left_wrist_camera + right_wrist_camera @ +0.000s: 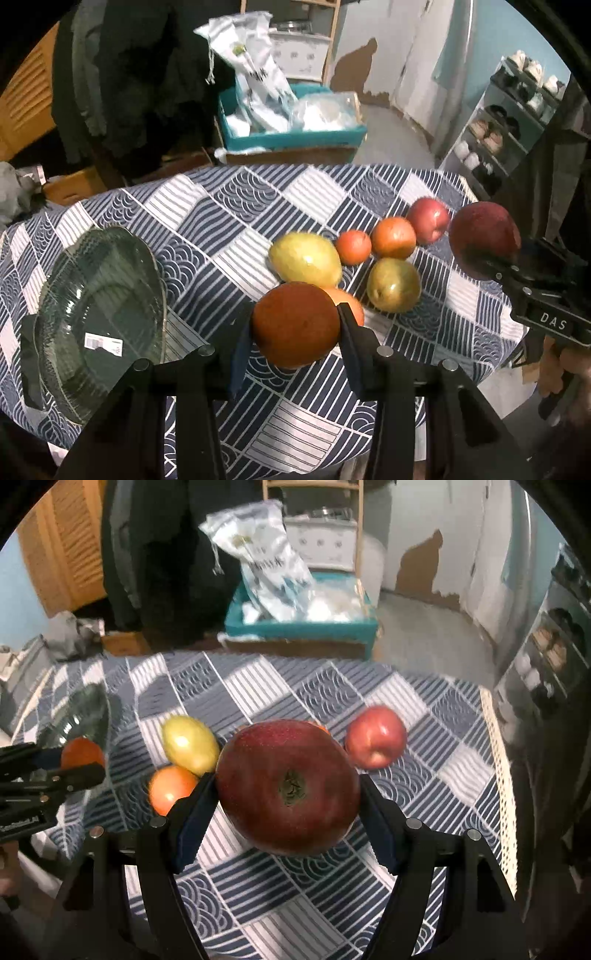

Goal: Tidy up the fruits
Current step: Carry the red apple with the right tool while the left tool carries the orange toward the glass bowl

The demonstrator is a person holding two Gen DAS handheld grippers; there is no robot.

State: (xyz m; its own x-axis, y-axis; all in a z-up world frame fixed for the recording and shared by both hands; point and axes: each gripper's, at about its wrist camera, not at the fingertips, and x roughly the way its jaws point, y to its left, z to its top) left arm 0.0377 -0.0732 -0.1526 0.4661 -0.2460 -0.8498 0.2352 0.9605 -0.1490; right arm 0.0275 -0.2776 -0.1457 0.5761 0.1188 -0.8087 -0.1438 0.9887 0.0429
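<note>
Orange fruit [295, 325] is pinched in left tool [295, 328]; glass bowl [99, 317] lies leftward, nearer than apple-pinching right tool [288, 794].

Each camera sits on a gripper and looks forward and down at the checked tablecloth [229, 206], very close. Both views share the yellow fruit [304, 260] near the middle and the blue box [295, 627] at the top.
</note>
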